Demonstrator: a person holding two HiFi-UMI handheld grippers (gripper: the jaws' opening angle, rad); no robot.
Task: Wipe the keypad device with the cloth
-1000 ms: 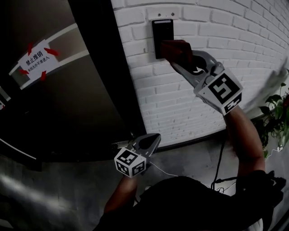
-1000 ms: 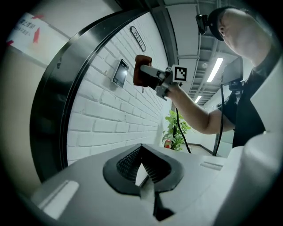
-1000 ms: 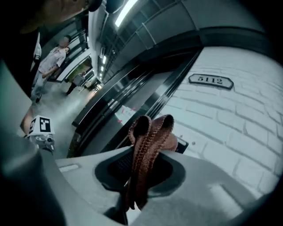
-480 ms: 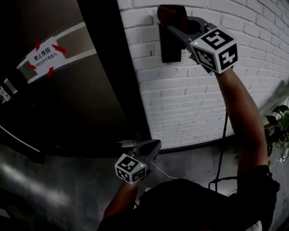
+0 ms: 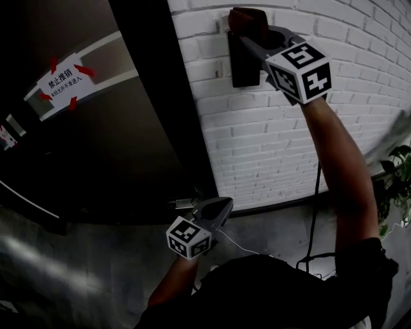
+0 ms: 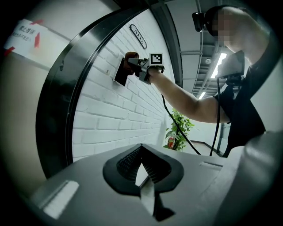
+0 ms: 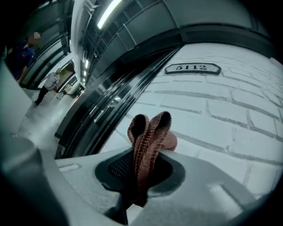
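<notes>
A black keypad device [image 5: 241, 64] hangs on the white brick wall [image 5: 282, 141]. My right gripper [image 5: 249, 35] is raised to its top edge and is shut on a red-brown cloth [image 5: 248, 19], which presses against the device's upper end. In the right gripper view the folded cloth [image 7: 150, 134] stands up between the jaws of that gripper [image 7: 140, 172]; the keypad is hidden there. My left gripper [image 5: 220, 207] hangs low by the door frame, shut and with nothing in it. From the left gripper [image 6: 142, 164] I see the keypad [image 6: 120, 76] and cloth [image 6: 130, 58] far off.
A dark door with a white taped sign [image 5: 61, 82] fills the left. A number plate [image 7: 192, 68] sits higher on the wall. A potted plant [image 5: 397, 183] stands at the right, and a cable [image 5: 314, 212] hangs beside my right arm. People [image 7: 49, 81] stand far down the corridor.
My right gripper has carried the cloth up from the keypad's lower half to its top edge. The left gripper has stayed almost still.
</notes>
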